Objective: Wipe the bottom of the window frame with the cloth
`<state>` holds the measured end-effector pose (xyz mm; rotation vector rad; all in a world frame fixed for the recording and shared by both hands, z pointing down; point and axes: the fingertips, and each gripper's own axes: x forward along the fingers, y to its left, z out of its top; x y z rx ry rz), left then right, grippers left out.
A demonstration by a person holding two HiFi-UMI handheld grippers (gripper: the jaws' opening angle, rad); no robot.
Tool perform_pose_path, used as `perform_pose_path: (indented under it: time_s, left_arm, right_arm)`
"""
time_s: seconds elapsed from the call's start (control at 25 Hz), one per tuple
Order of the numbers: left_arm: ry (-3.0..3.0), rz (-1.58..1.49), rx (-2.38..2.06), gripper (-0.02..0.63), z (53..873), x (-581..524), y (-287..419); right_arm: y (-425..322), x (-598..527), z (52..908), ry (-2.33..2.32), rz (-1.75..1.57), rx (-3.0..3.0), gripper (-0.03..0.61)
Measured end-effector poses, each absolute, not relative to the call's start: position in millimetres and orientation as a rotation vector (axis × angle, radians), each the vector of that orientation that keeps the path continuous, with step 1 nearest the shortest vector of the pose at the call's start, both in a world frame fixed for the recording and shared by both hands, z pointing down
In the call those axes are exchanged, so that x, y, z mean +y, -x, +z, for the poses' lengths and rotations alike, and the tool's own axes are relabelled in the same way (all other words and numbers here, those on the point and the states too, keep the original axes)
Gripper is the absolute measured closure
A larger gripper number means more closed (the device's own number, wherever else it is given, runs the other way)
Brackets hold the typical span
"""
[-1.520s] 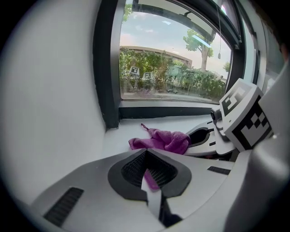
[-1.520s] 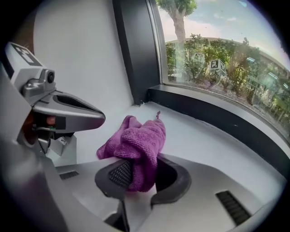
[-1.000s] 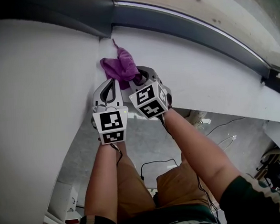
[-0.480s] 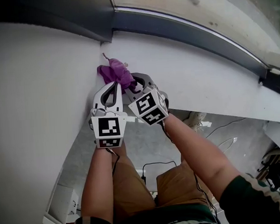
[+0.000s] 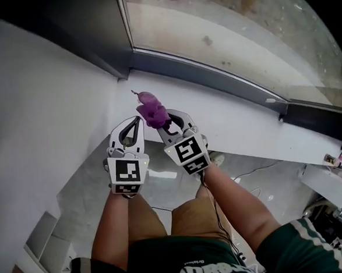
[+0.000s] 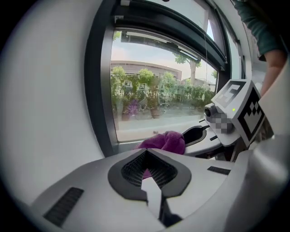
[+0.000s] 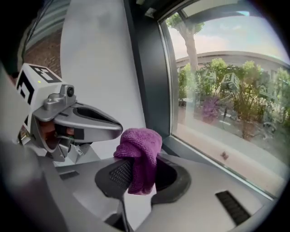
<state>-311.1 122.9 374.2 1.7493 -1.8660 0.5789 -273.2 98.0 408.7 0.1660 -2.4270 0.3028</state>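
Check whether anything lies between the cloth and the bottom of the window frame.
Nothing visible does. The cloth, clamped in the right gripper, is over the white sill near the corner, and the sill up to the dark frame is bare. The left gripper, shut and empty, sits off to the left.

The left gripper [image 5: 134, 121] and right gripper [image 5: 163, 122] are pale grey moulded plastic with black ribbed pads. Each bears a white cube of black square markers [image 5: 127, 172]. A thin black cable [image 5: 203, 186] leaves the right one. The person wears tan shorts [image 5: 191, 219] and a dark green, white-striped shirt [image 5: 295, 244] with white lettering.
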Motion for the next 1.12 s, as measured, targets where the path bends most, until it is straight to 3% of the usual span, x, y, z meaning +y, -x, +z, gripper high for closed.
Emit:
perform_pose_path:
  time_s: [0.6, 1.12]
  left_arm:
    - [-1.952, 0.359, -1.936, 0.604, 138, 70, 245]
    - [-2.347, 0.384, -1.769, 0.604, 33, 45, 147]
  right_arm:
    - [202, 73, 184, -0.28, 0.228, -2.595, 0.476]
    - [110, 51, 48, -0.524, 0.056, -2.728, 0.474]
